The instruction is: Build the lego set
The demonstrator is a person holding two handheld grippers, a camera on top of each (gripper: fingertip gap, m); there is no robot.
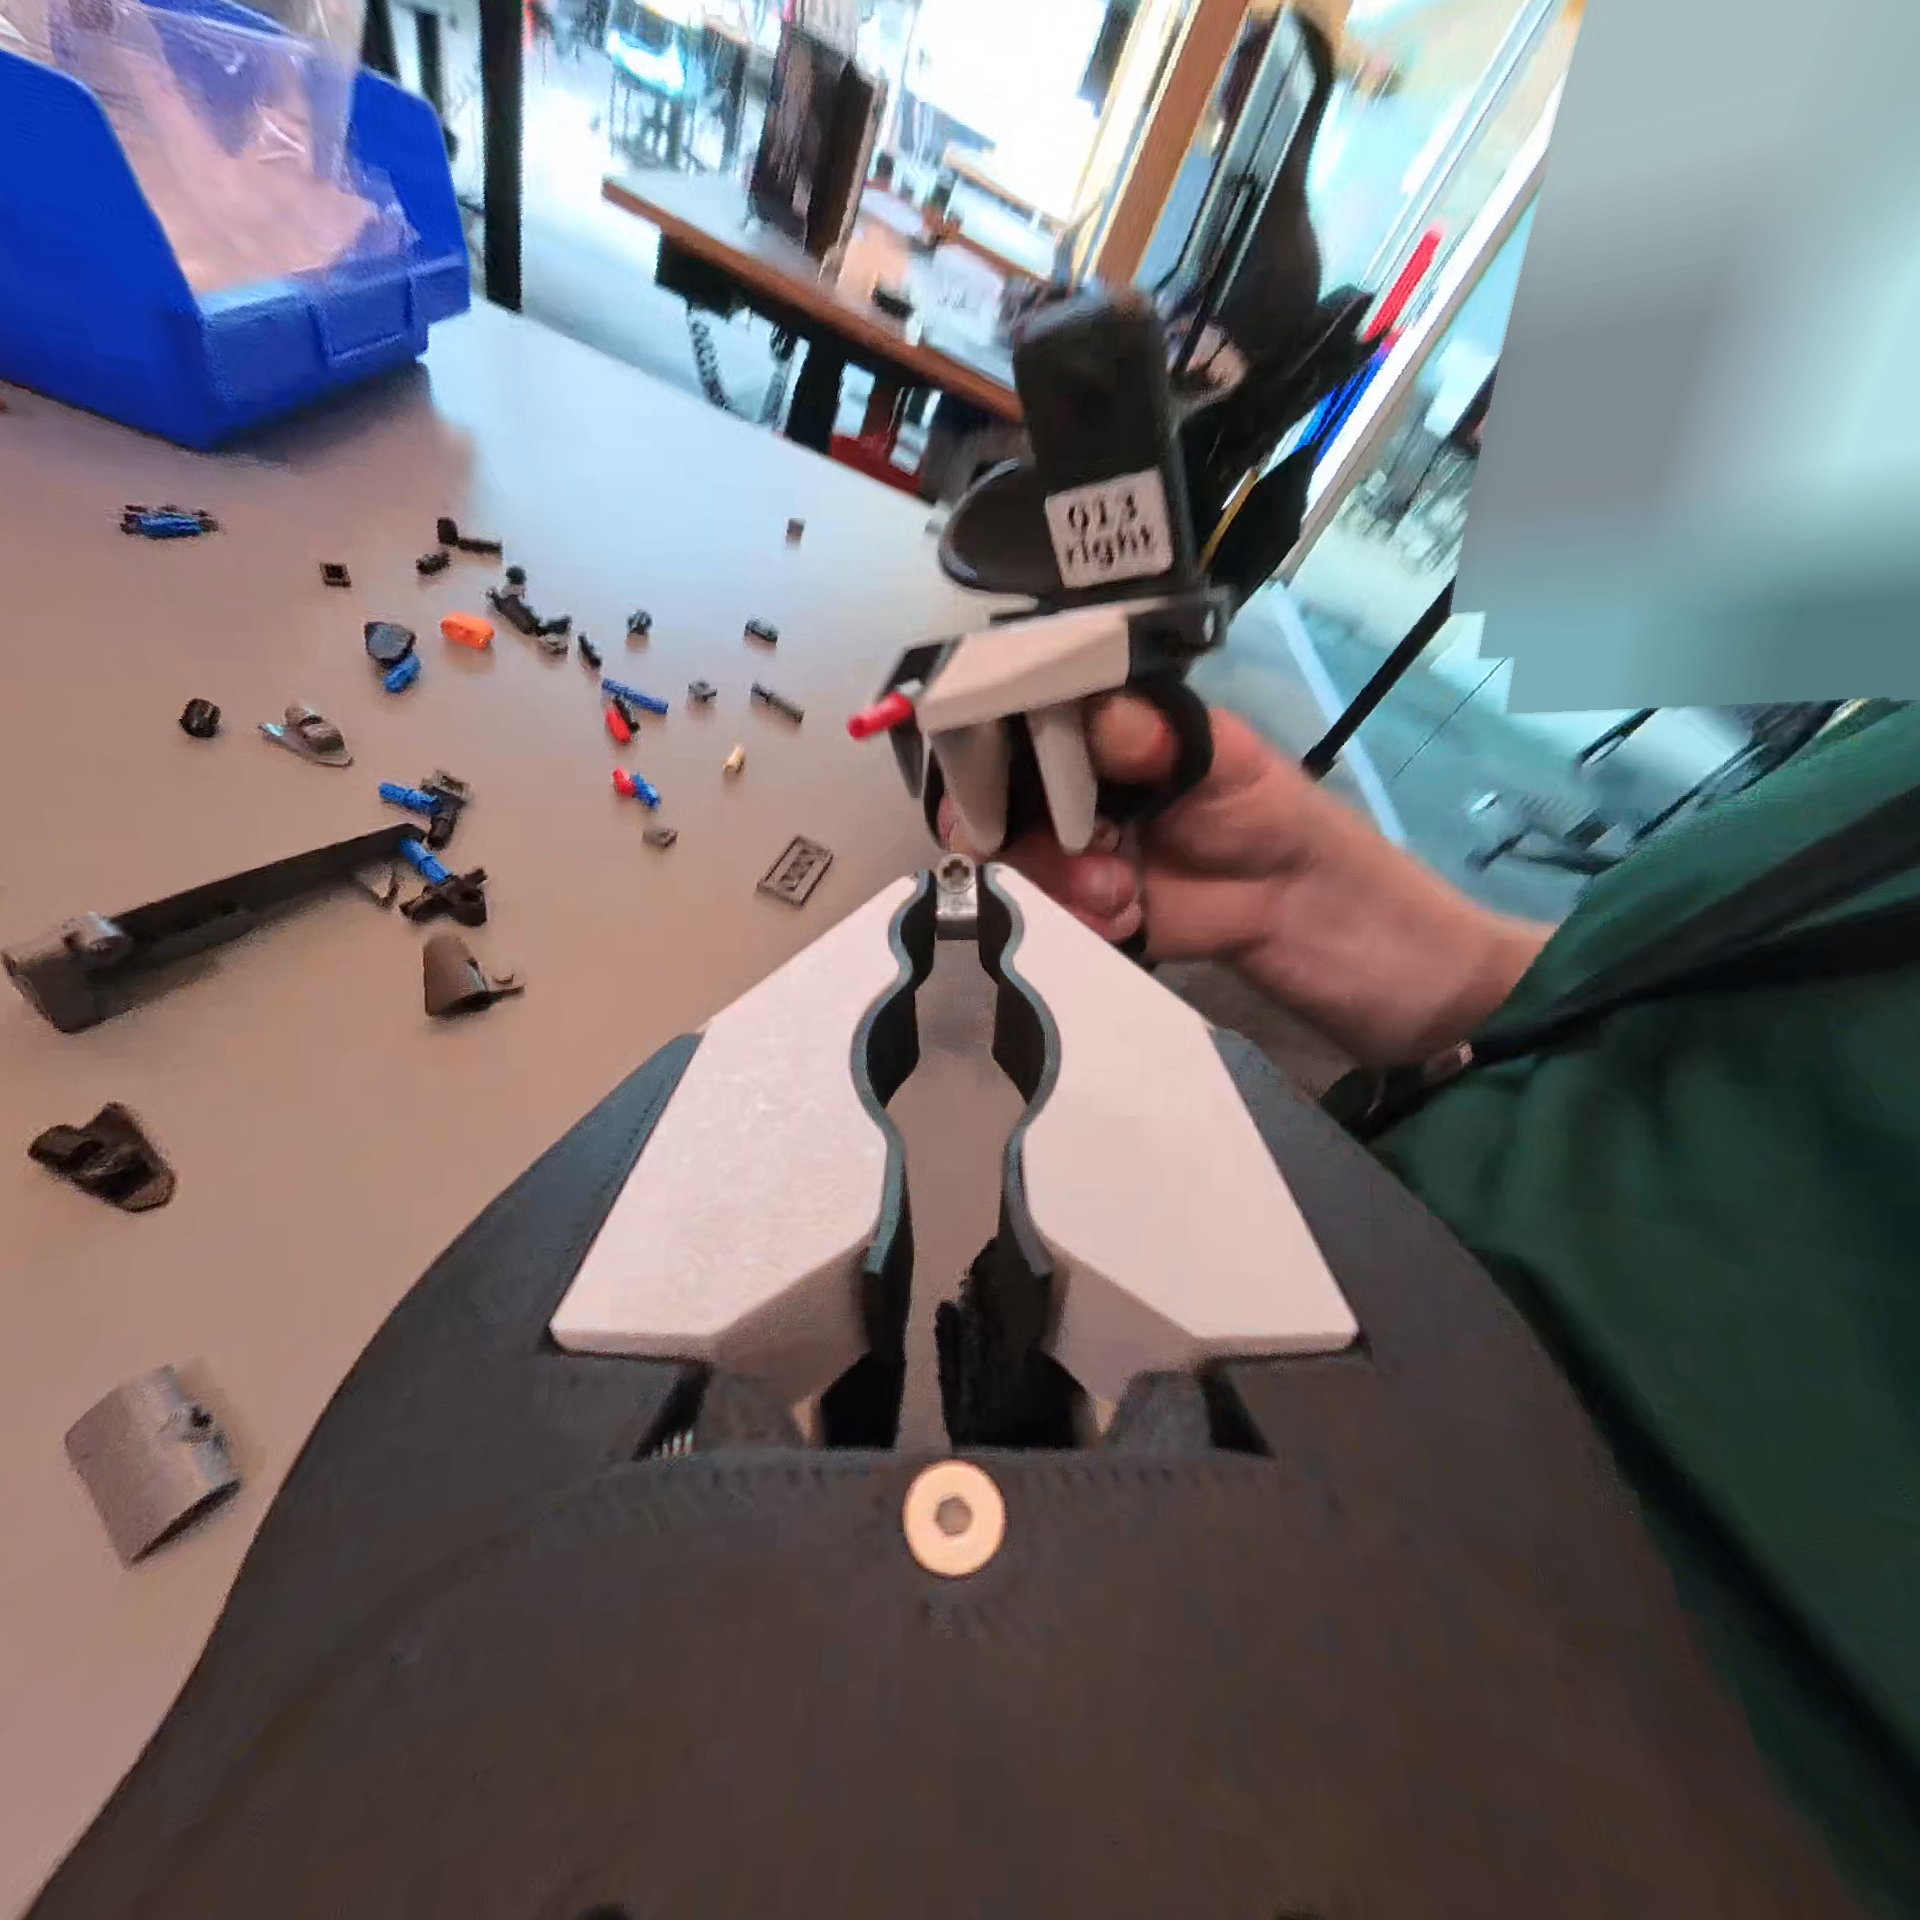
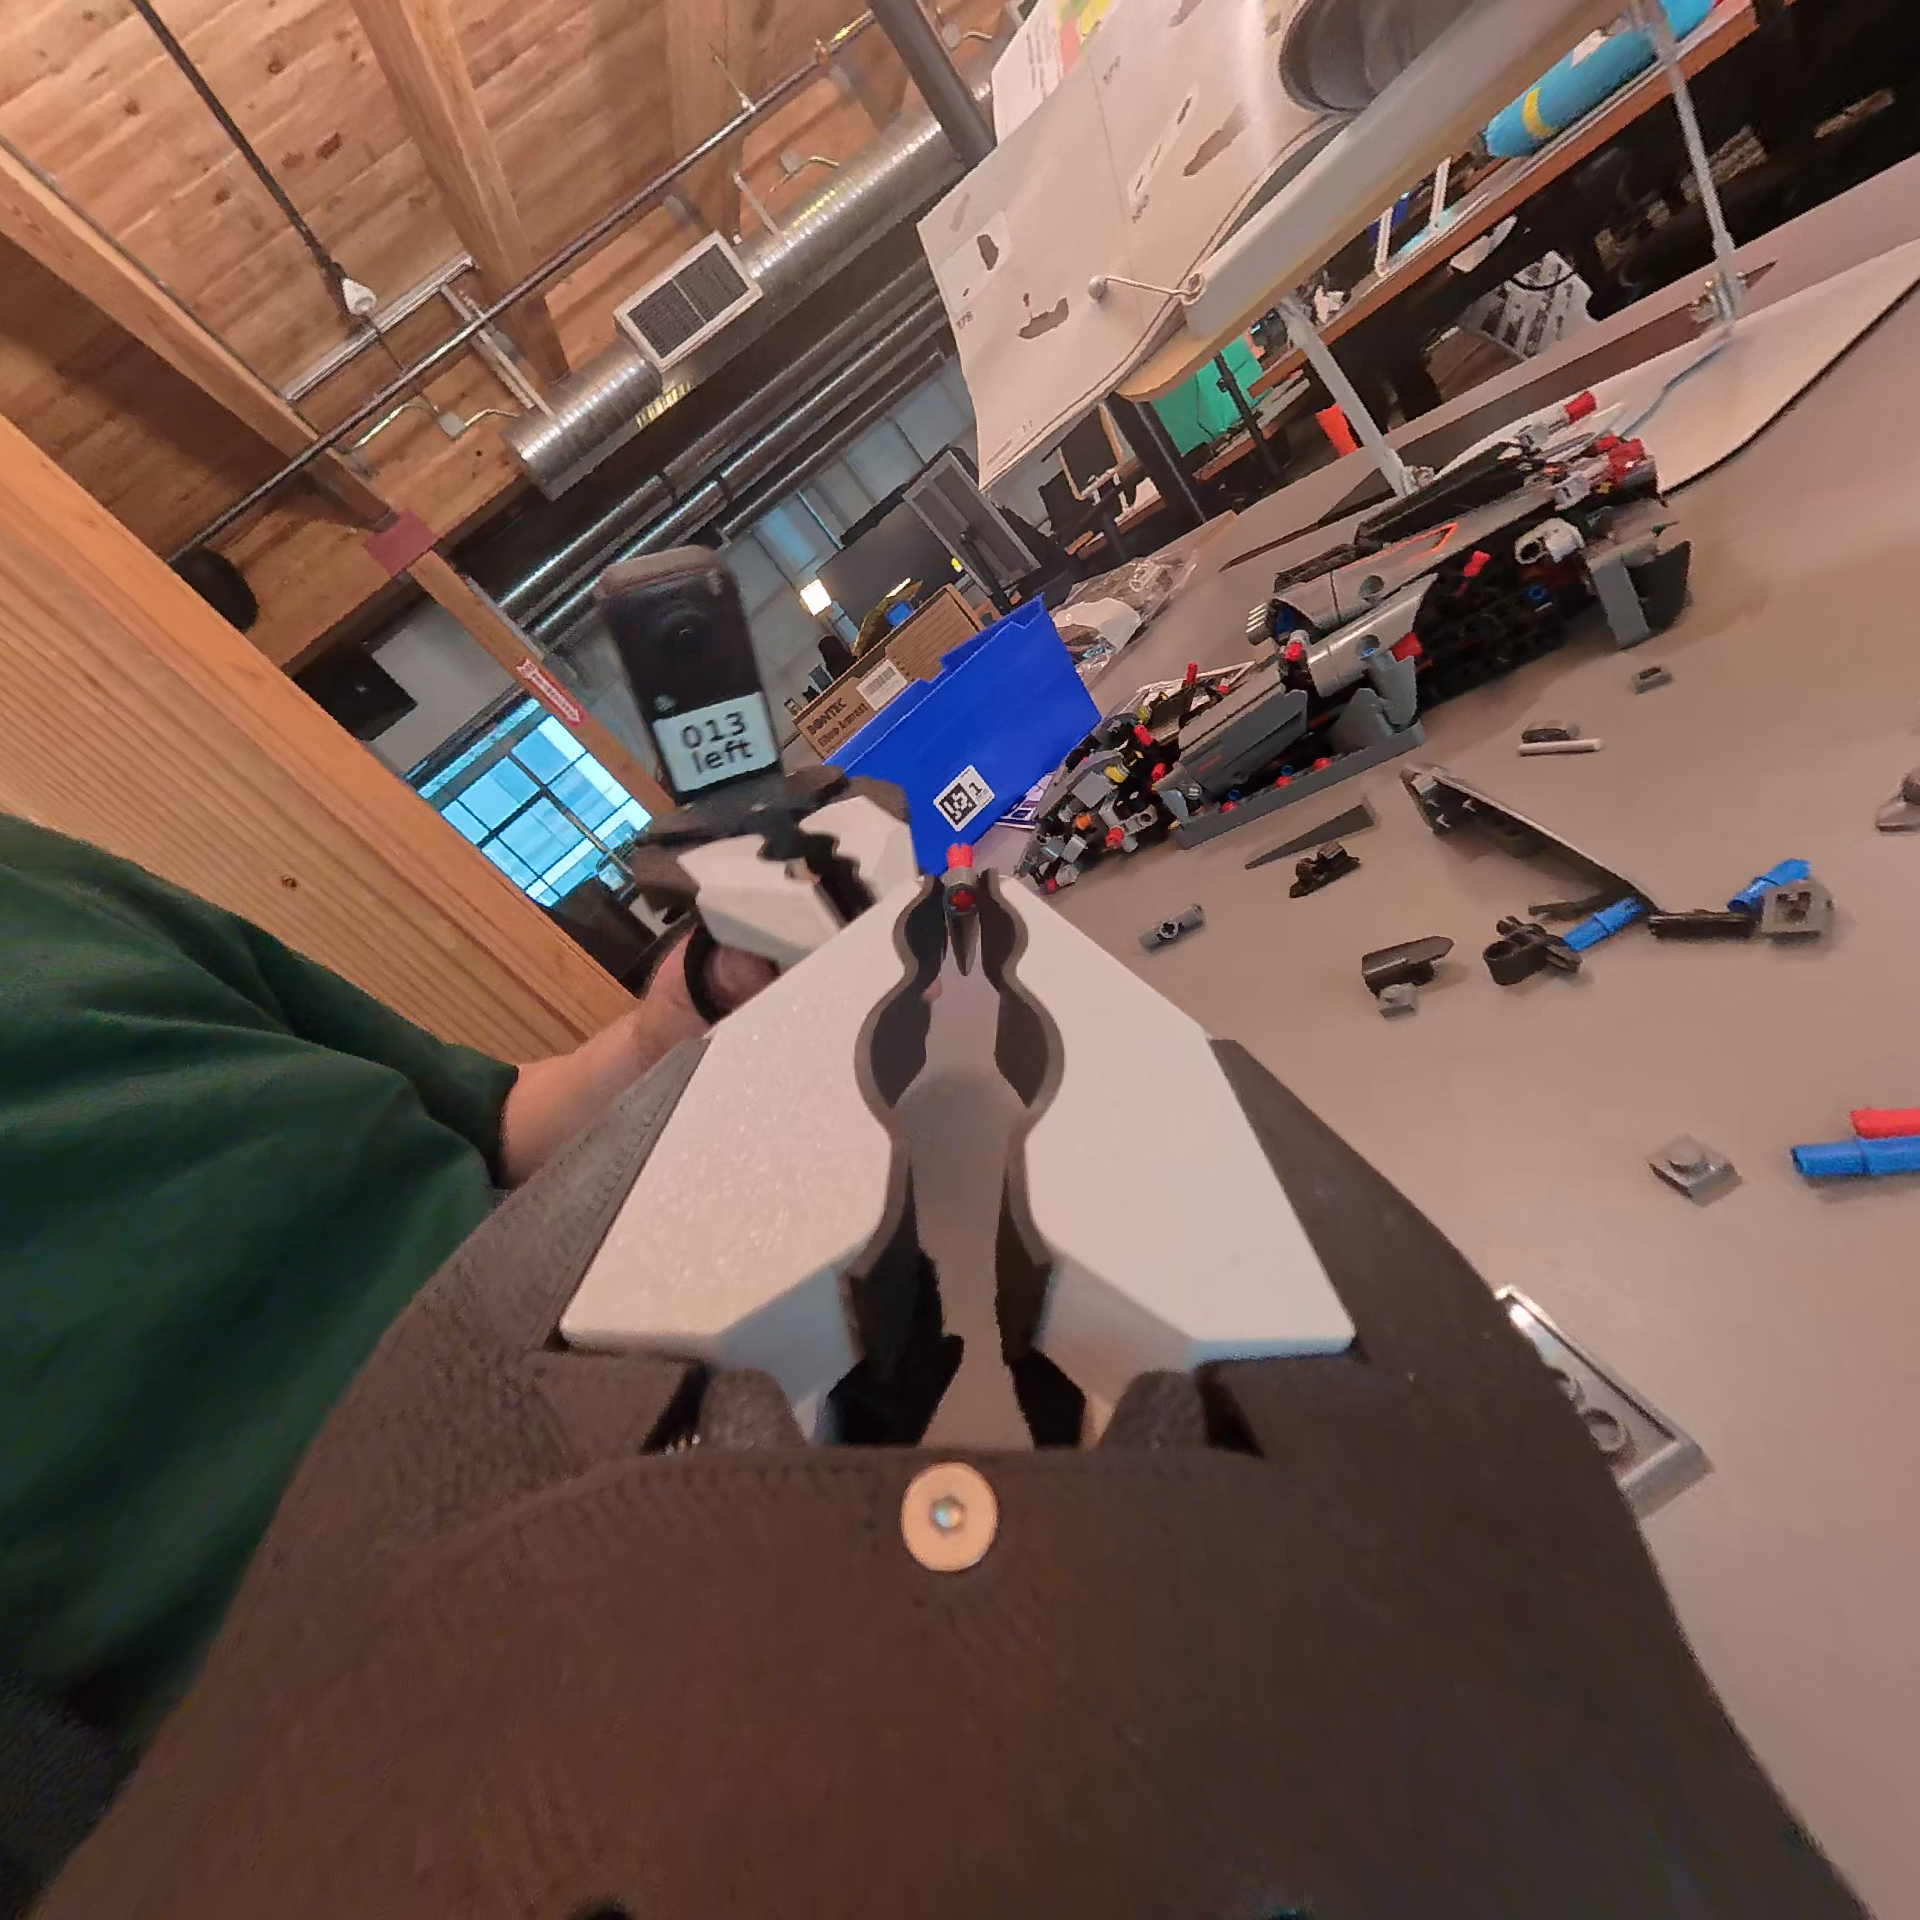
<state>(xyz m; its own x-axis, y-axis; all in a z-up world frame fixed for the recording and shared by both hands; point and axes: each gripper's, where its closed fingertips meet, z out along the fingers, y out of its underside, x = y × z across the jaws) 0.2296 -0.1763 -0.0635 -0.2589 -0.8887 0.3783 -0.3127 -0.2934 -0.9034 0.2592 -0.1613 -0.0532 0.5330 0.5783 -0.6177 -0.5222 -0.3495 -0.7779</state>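
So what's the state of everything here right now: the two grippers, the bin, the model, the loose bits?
Left gripper: shut on a small grey connector.
Right gripper: shut on a red pin.
Blue bin: open-topped, clear plastic bags inside.
Lego model: partly built, resting on the table.
Loose pieces: scattered, unattached.
Instruction booklet: propped open on a stand.

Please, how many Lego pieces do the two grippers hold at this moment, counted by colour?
Red: 1, a red pin in the right gripper
Light grey: 1, a light grey piece in the left gripper
Total: 2
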